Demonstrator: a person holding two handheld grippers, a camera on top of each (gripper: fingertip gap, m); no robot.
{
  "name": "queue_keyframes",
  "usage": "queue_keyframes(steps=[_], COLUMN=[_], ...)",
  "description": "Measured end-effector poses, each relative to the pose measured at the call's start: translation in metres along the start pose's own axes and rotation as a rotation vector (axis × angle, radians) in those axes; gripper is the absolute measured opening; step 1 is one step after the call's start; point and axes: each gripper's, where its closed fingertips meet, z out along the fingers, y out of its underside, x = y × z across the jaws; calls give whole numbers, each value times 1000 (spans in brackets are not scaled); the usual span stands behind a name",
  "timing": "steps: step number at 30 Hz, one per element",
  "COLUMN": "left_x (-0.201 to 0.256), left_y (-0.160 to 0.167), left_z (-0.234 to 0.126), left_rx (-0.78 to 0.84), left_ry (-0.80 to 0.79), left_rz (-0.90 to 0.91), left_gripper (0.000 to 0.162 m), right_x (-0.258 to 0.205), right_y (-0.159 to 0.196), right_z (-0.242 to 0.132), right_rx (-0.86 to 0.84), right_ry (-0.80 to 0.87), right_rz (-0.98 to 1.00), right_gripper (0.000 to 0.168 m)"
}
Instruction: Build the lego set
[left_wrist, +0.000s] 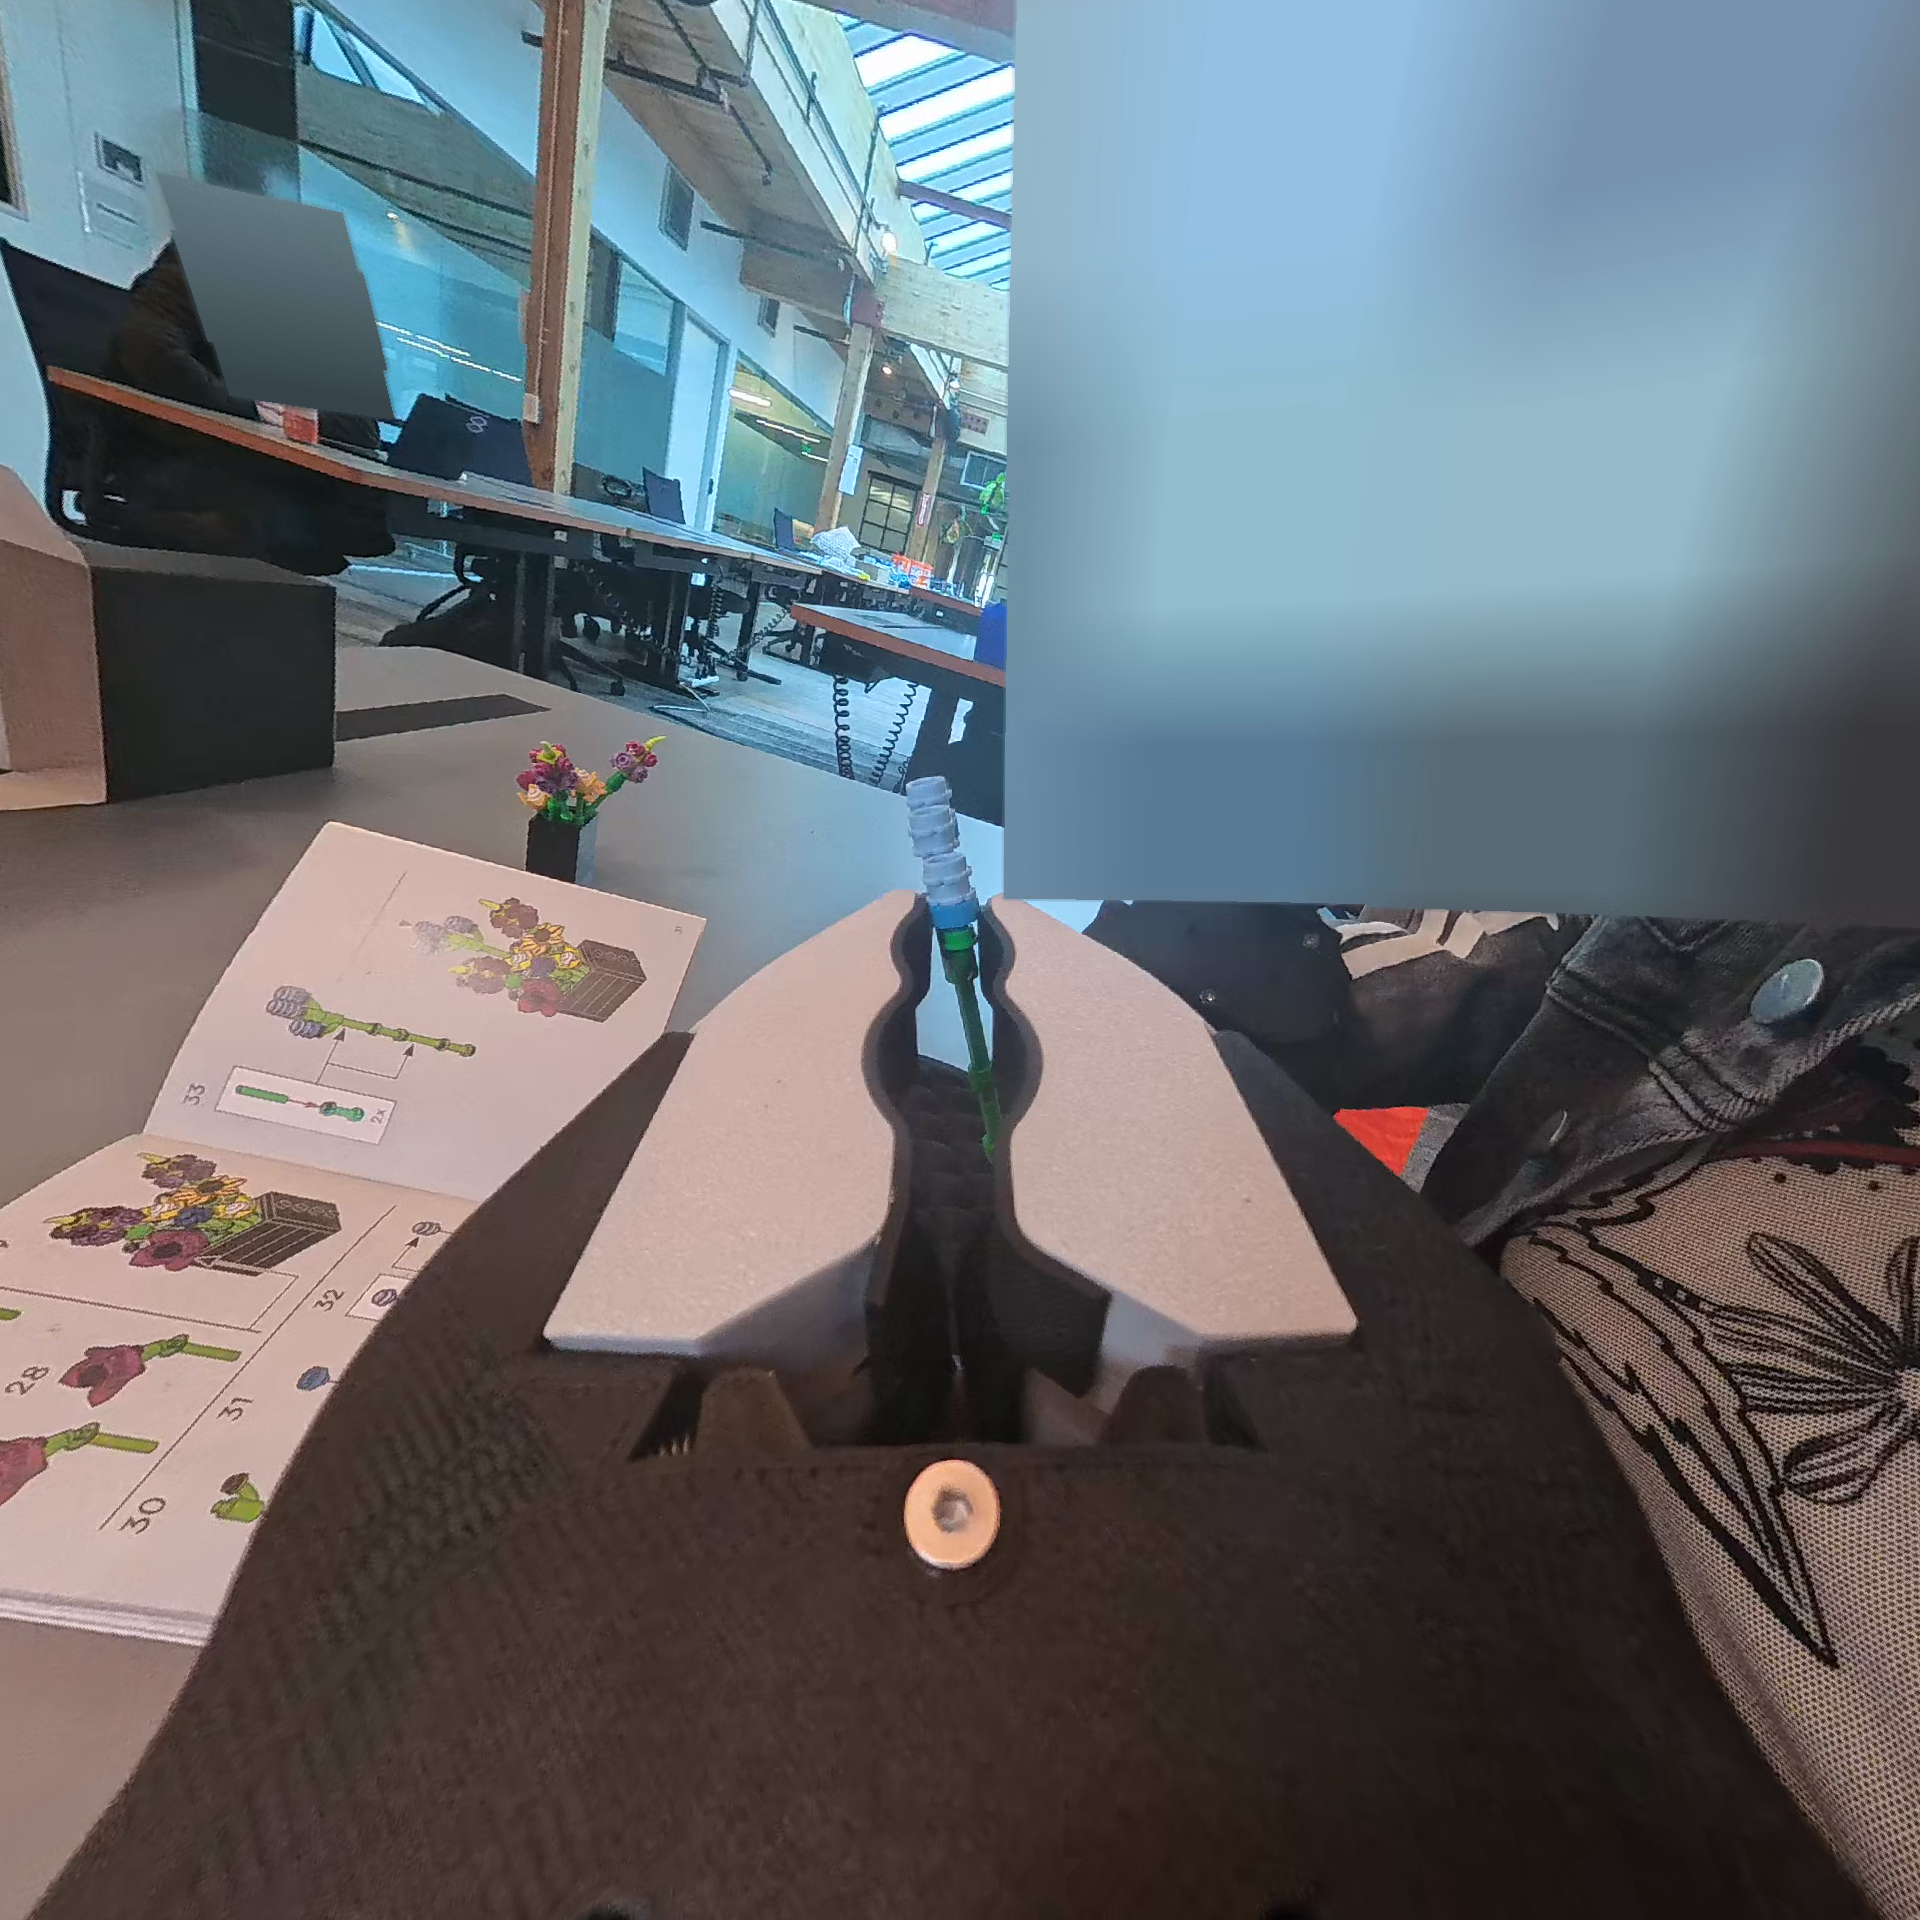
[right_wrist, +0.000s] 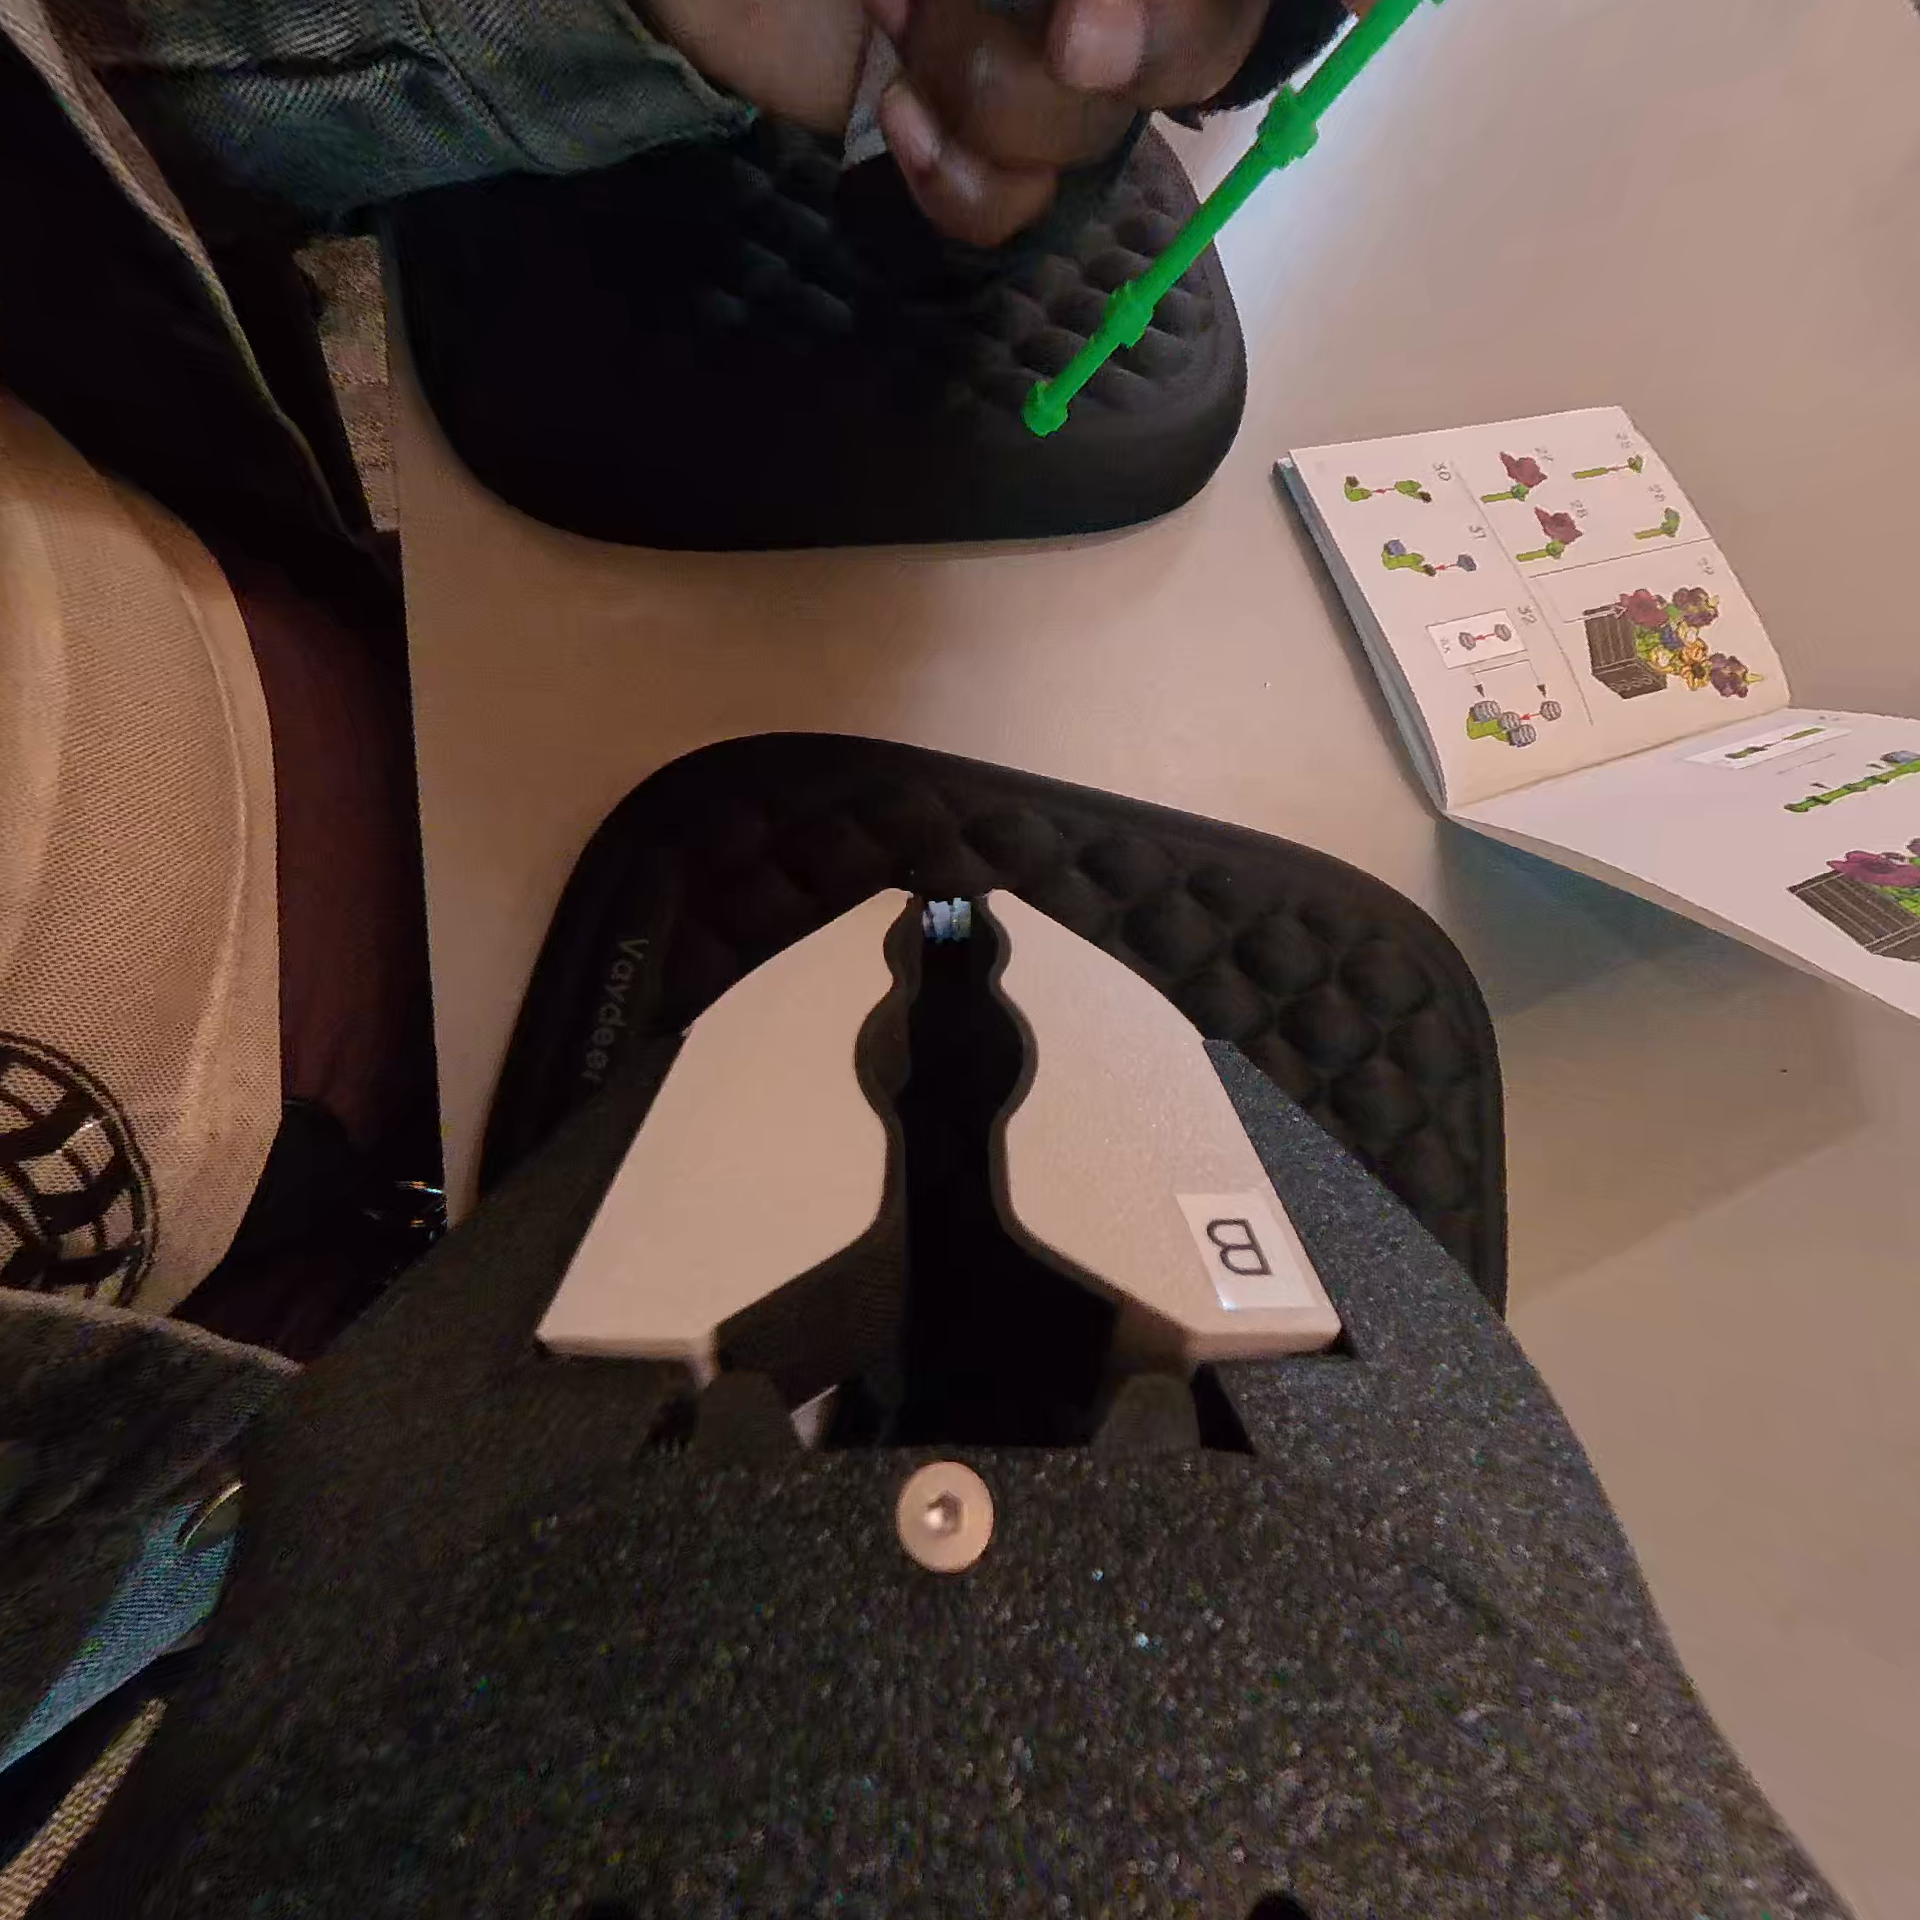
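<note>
My left gripper (left_wrist: 956, 916) is shut on a thin green stem (left_wrist: 972, 1029), held upright above the table. A stack of pale lavender round pieces (left_wrist: 935, 836) with a blue piece under it tops the stem, just past the fingertips. My right gripper (right_wrist: 948, 902) is shut on a small pale grey round piece (right_wrist: 948, 921) at its very tips, over a black cushioned pad (right_wrist: 1299, 966). The green stem (right_wrist: 1174, 249) also shows in the right wrist view, slanting in from the top right. A built flower bouquet in a black box (left_wrist: 566, 800) stands farther back on the table.
An open instruction booklet (left_wrist: 416, 997) lies left of the left gripper and shows in the right wrist view (right_wrist: 1558, 644). A second black pad (right_wrist: 727, 416) lies under a person's hand (right_wrist: 997, 94). A dark cardboard box (left_wrist: 208, 675) stands at the far left. The person's patterned clothing (left_wrist: 1714, 1403) is at the right. My hands' fingertips stand some 15 cm from each other.
</note>
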Motion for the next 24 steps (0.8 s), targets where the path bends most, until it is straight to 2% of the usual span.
queue_keyframes(steps=[5,12,24], left_x=[0,-1,0], left_y=[1,1,3], left_z=[1,1,1], left_rx=[-5,-3,-13], left_ry=[2,-2,-8], left_rz=[3,1,17], left_gripper=[9,8,9], right_x=[1,-4,1], right_y=[-2,1,-3], right_z=[-1,0,-4], right_rx=[43,19,68], right_ry=[-23,29,-52], right_rz=[38,-45,133], right_gripper=[10,9,9])
